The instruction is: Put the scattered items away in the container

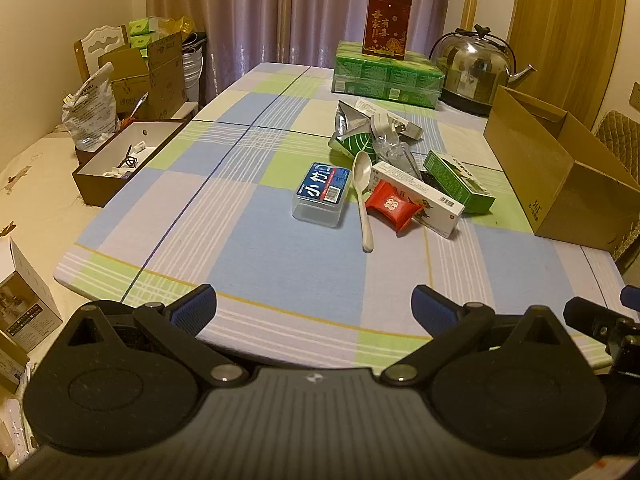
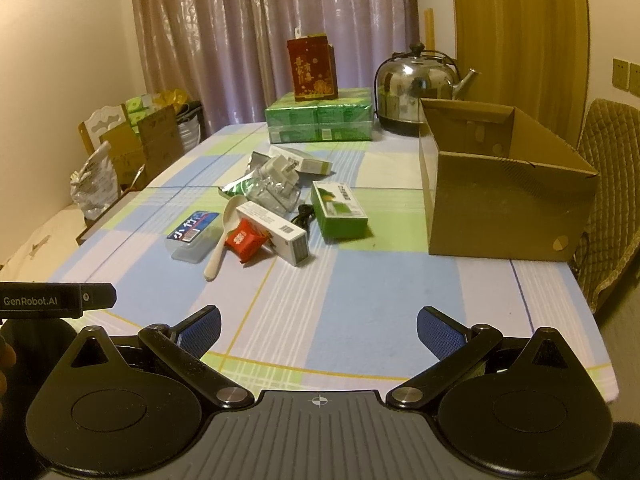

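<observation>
Scattered items lie mid-table: a clear box with a blue label (image 1: 321, 194) (image 2: 194, 235), a white spoon (image 1: 363, 196) (image 2: 222, 236), a red packet (image 1: 394, 206) (image 2: 245, 240), a long white carton (image 1: 424, 196) (image 2: 276, 230), a green box (image 1: 458, 182) (image 2: 338, 209), and foil and plastic wrappers (image 1: 360, 128) (image 2: 272, 184). An open cardboard box (image 1: 560, 176) (image 2: 500, 188) stands at the right. My left gripper (image 1: 314, 306) and right gripper (image 2: 318, 328) both hang open over the near table edge, holding nothing, well short of the items.
At the far end stand a green pack stack (image 1: 386, 78) (image 2: 320, 118) with a red carton (image 1: 386, 24) on top, and a steel kettle (image 1: 474, 66) (image 2: 416, 84). A brown tray (image 1: 120, 164) sits off the table's left. A padded chair (image 2: 608, 200) is right.
</observation>
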Motion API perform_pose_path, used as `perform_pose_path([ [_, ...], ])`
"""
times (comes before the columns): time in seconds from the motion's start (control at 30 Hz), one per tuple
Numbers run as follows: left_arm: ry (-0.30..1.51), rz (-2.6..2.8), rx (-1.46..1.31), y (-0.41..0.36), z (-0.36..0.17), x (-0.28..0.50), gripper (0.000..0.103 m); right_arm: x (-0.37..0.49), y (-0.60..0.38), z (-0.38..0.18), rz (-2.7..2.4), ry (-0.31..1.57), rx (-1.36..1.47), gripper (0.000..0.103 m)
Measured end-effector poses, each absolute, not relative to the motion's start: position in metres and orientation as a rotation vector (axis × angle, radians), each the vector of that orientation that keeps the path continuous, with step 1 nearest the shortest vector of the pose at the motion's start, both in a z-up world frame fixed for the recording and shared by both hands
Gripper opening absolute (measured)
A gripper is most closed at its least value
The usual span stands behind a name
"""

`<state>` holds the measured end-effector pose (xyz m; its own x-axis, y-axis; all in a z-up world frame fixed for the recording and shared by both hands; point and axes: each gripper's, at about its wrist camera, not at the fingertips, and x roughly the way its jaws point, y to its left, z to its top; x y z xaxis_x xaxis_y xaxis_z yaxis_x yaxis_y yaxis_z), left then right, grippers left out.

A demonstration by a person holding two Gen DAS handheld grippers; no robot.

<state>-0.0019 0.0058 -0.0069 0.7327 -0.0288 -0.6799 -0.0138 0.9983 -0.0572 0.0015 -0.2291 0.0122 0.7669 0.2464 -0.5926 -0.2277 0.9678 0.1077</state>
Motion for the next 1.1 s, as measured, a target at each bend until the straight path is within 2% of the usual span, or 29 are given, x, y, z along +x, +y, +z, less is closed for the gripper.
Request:
perform_pose_path([
  [1.1,0.755,-0.007,-0.061,0.0022,-0.0085,-0.0013,0.102,0.0010,-0.2295,0.0107,0.258,0.646,0.033,0.101],
])
